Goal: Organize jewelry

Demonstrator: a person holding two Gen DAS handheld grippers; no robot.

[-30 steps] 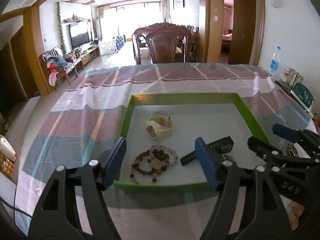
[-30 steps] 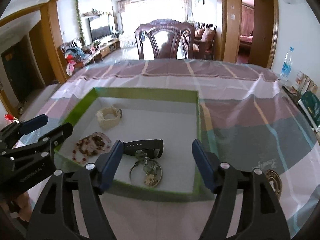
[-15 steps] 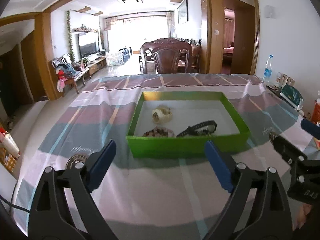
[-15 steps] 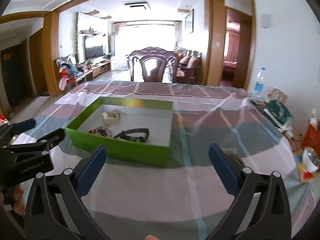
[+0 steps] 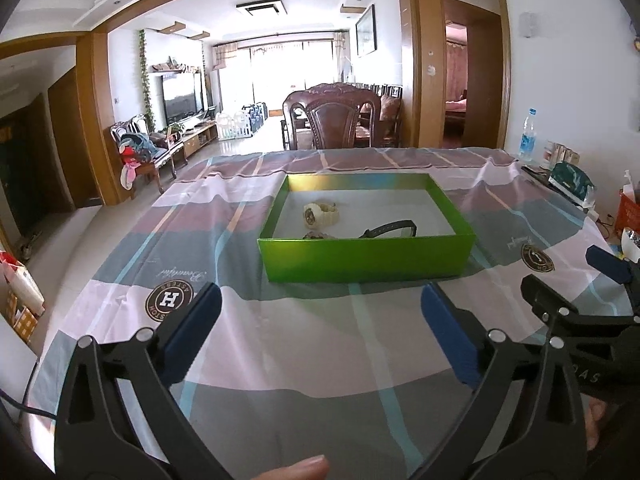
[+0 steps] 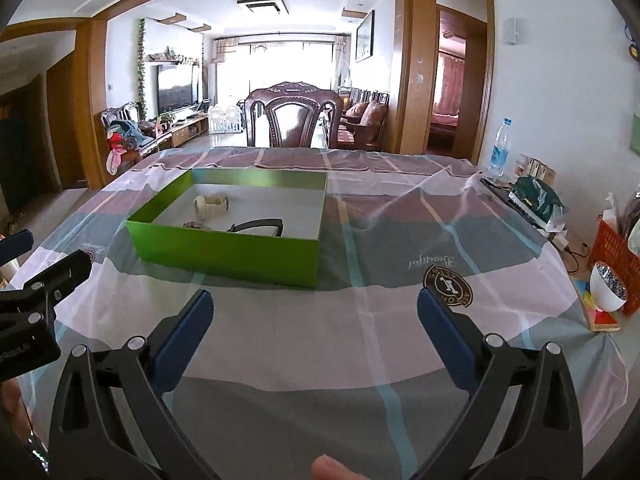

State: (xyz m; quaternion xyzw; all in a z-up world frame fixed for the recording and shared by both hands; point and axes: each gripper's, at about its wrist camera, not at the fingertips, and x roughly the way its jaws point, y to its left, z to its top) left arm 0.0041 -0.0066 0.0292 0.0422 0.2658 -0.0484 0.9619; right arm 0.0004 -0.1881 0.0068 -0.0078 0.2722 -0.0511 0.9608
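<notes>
Three items sit in the green box (image 5: 366,258): cream watch (image 5: 320,215) toward the back, black strap (image 5: 390,229) and a beaded bracelet (image 5: 318,235) (mostly hidden by the front wall). Left gripper (image 5: 320,320) and right gripper (image 6: 314,320) hover over the tablecloth (image 6: 380,220), short of the box, fingers spread wide, holding nothing.

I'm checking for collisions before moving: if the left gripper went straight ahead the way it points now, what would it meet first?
Probably the near wall of the green box. The left gripper is open and empty above bare tablecloth, with nothing between it and the box. It could clear the rim; height is unclear.
</notes>
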